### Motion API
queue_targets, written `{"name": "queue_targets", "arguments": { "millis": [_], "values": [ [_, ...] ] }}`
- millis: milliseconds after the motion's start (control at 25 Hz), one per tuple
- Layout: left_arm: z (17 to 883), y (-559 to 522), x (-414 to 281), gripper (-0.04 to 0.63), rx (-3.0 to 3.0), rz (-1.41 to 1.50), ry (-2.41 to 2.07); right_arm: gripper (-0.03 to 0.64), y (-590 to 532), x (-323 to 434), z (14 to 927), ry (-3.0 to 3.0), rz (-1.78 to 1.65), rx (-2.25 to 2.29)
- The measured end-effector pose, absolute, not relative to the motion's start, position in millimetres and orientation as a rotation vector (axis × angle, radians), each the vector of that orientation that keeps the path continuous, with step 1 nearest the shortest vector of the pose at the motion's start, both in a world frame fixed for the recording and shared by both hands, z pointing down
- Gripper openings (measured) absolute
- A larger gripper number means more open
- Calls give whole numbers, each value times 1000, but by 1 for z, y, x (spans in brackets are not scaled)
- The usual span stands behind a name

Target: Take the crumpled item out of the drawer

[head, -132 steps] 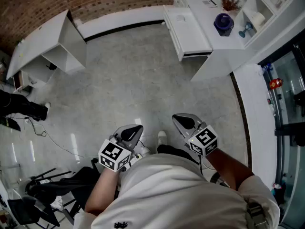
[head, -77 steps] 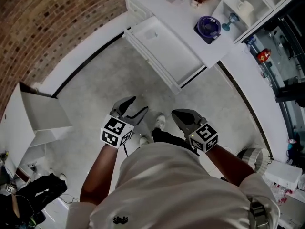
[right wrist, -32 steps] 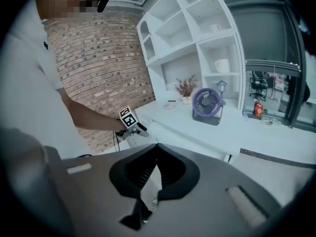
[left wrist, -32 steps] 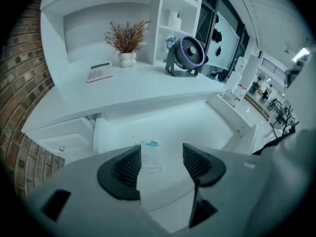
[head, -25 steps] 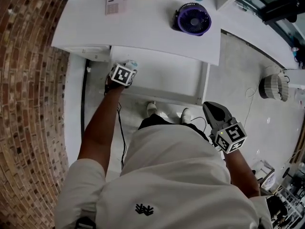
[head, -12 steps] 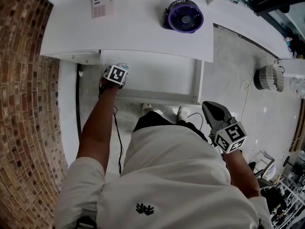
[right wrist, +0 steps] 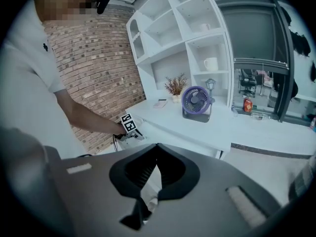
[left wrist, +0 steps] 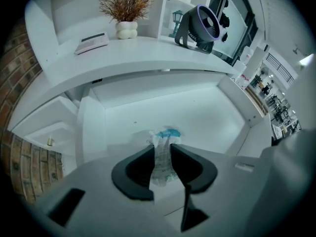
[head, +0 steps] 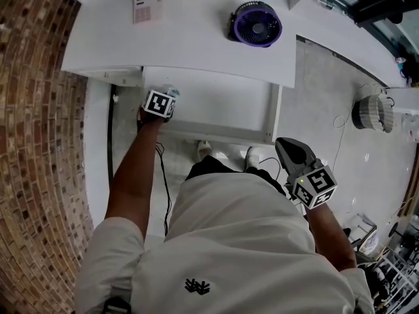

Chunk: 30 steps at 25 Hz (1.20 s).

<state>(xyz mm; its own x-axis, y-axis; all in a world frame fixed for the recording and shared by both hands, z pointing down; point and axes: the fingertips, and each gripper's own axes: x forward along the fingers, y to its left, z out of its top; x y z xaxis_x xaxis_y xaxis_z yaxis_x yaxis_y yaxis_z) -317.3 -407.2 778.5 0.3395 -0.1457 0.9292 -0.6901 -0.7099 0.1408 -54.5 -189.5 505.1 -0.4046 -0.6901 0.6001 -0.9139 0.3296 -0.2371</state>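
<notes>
The white drawer (head: 222, 103) stands pulled out under the desk top (head: 196, 41). Near its left end lies the crumpled item (left wrist: 160, 137), a pale plastic wrapper with a teal patch, barely showing in the head view (head: 172, 90). My left gripper (left wrist: 162, 148) reaches down into the drawer (left wrist: 202, 122), and its jaws are closing on the wrapper, which fills the gap between the pads. In the head view the left gripper (head: 170, 94) sits at the drawer's left front corner. My right gripper (head: 283, 146) hangs shut and empty beside my right hip, away from the drawer; its jaws (right wrist: 155, 147) meet at the tips.
A purple fan (head: 256, 23), a calculator (head: 148, 6) and a potted dry plant (left wrist: 126, 14) stand on the desk. A brick wall (head: 39, 142) runs along the left. A ribbed basket (head: 372, 113) sits on the floor at the right. My feet are under the drawer front.
I walked up to the desk and put the left gripper into the open drawer. Over the last second it stayed at the wrapper. The right gripper stayed by my side.
</notes>
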Motion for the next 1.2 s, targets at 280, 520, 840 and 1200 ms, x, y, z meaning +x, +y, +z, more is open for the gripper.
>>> {"name": "queue_targets", "arguments": {
  "millis": [280, 520, 840, 1200],
  "values": [
    [744, -397, -307, 100, 2105, 1283, -792, 14, -185, -45, 498, -2262, 775, 1401],
    [711, -382, -282, 81, 2103, 1185, -873, 14, -175, -18, 497, -2315, 786, 1360],
    [668, -352, -251, 64, 2094, 1029, -983, 14, -166, 21, 492, -2390, 756, 1276],
    [622, -305, -206, 58, 2106, 889, -1060, 14, -154, 53, 490, -2476, 728, 1180]
  ]
}}
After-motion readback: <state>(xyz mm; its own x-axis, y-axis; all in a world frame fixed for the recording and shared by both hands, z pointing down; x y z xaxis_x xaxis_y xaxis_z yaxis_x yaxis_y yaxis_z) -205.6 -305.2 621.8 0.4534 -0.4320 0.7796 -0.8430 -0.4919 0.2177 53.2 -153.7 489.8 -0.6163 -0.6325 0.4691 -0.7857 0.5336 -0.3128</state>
